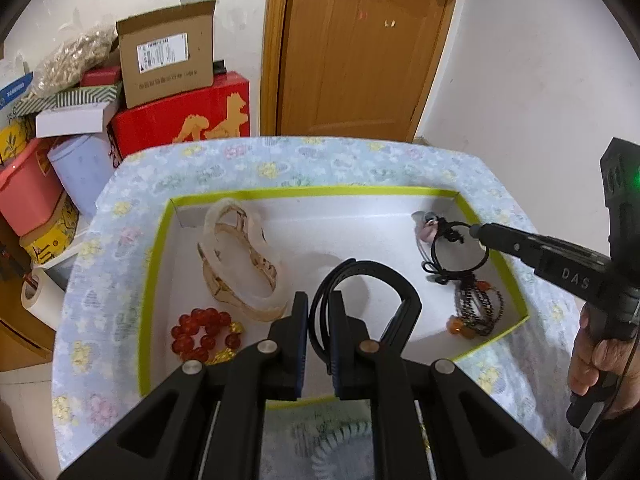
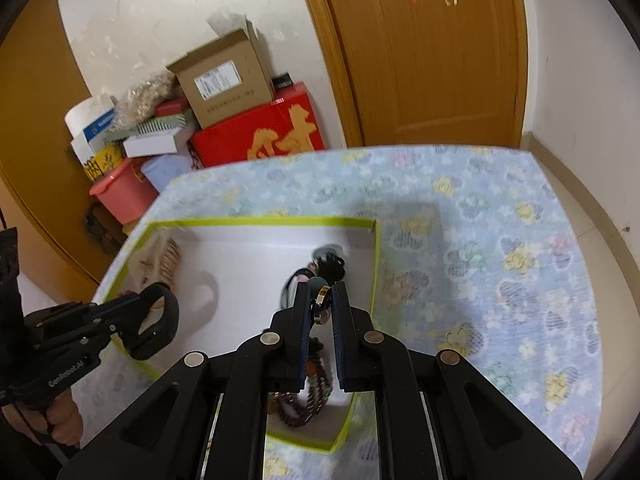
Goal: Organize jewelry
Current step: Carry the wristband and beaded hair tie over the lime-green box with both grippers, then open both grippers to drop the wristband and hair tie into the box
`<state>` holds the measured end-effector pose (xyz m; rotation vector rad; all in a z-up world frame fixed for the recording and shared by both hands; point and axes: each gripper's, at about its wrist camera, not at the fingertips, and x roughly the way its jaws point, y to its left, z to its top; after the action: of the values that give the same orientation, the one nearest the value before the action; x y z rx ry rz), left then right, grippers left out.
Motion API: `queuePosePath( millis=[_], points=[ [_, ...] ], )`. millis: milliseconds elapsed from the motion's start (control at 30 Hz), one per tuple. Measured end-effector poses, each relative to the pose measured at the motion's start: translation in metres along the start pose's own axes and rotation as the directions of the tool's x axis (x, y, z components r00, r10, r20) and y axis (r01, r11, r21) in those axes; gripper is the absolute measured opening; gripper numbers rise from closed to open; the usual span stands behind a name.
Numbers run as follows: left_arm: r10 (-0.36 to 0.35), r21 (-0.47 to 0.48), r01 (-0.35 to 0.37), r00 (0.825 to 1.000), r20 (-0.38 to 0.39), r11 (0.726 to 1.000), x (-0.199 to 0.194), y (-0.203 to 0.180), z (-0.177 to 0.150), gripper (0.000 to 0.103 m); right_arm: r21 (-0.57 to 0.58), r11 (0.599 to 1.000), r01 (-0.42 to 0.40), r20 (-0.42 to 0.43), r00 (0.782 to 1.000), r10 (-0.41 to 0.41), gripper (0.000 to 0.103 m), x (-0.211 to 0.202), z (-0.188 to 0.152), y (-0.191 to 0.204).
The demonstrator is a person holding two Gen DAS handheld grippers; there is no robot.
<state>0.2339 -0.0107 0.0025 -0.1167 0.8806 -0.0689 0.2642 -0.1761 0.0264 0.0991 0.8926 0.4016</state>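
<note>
Left claw (image 1: 319, 312) clamped on a black band (image 1: 360, 280), the strap pinched between the pads and looping out to the right above the tray floor. Same claw and loop seen from the right wrist view at lower left (image 2: 132, 322), hovering over the near-left rim, a hand (image 2: 60, 420) below on the grip.

Right claw (image 2: 321, 304) pressed together on a round gold-rimmed piece (image 2: 323, 304), edge-on between the pads; black cord and beads trailing beneath, partly blurred. From the left wrist view, right claw tip (image 1: 482, 236) at the edge of a black cord ring (image 1: 456, 248) with a small pale charm (image 1: 426, 226) on its far side; whether ring and gold-rimmed piece are one item, cannot tell. Hand (image 1: 596, 360) wrapped round the handle at right.

White tray with green rim (image 1: 160, 240) on a floral-clothed tabletop (image 1: 280, 164). Inside: pale cream bracelets (image 1: 240, 264) at back left; red bead bracelet with gold pieces (image 1: 204, 334) at front left; dark beaded strands with orange beads (image 1: 478, 312) at front right, just beside the right wall.

Behind the tabletop: red box (image 1: 180, 120), cardboard carton (image 1: 168, 56) on top, pink bin (image 1: 28, 188), wooden door (image 1: 360, 48).
</note>
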Motion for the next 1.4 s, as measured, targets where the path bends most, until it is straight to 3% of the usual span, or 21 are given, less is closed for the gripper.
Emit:
queuePosePath(
  millis=[533, 1000, 1200, 1400],
  points=[
    [0.028, 0.011, -0.028, 0.999, -0.045, 1.000, 0.025, -0.002, -0.006, 0.011, -0.070, 0.996, 0.051, -0.065, 0.996, -0.055, 0.011, 0.023, -0.009, 0.007],
    [0.022, -0.006, -0.022, 0.999, -0.046, 1.000, 0.020, -0.001, -0.008, 0.012, -0.095, 0.995, 0.030, -0.037, 0.999, -0.034, 0.043, 0.008, -0.011, 0.016],
    [0.006, -0.006, -0.006, 1.000, -0.020, 1.000, 0.004, -0.002, -0.010, 0.020, -0.080, 0.996, 0.033, -0.018, 0.999, -0.035, 0.043, -0.005, -0.011, 0.012],
    [-0.003, 0.000, 0.003, 1.000, 0.007, 1.000, -0.017, -0.004, -0.015, 0.020, -0.075, 0.997, 0.029, 0.007, 1.000, -0.028, 0.043, -0.025, -0.015, 0.014]
  ],
)
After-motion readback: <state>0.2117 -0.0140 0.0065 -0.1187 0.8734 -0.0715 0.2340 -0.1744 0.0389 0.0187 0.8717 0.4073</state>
